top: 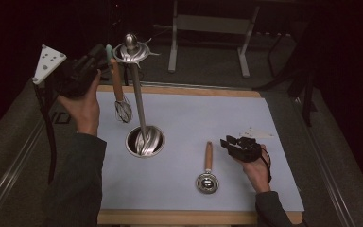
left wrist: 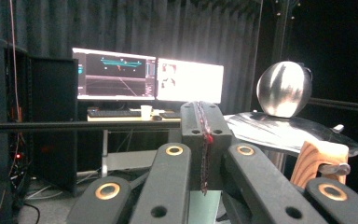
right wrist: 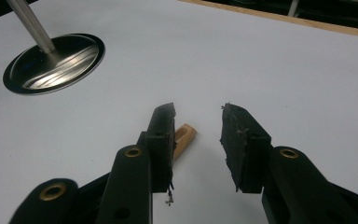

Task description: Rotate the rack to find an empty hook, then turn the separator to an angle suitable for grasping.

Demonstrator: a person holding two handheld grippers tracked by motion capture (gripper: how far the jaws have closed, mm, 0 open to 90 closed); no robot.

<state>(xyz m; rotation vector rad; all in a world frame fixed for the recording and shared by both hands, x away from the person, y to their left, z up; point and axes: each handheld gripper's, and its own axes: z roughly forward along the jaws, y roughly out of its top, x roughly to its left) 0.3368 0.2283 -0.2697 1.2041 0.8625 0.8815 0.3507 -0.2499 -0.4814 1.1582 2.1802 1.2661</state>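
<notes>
A metal stand rises from a round base [top: 144, 141] [right wrist: 56, 63] to a top disc with a ball [top: 131, 49] [left wrist: 284, 88]. A wire whisk with a wooden handle [top: 118, 87] [left wrist: 319, 158] hangs upright at the disc's left rim, its head above the mat. My left gripper [top: 103, 62] [left wrist: 200, 116] is raised right beside the handle's teal top, jaws pressed together; I cannot tell if they pinch it. A small metal scoop with a wooden handle [top: 208, 170] lies on the mat. My right gripper [top: 229, 142] [right wrist: 198, 126] stands open just right of that handle's end [right wrist: 185, 137].
A pale mat covers the wooden table [top: 194, 92]. White paper scraps [top: 257, 132] lie behind the right hand. A metal frame [top: 208, 28] stands on the floor beyond the table. Lit monitors [left wrist: 149, 74] sit on a desk far off.
</notes>
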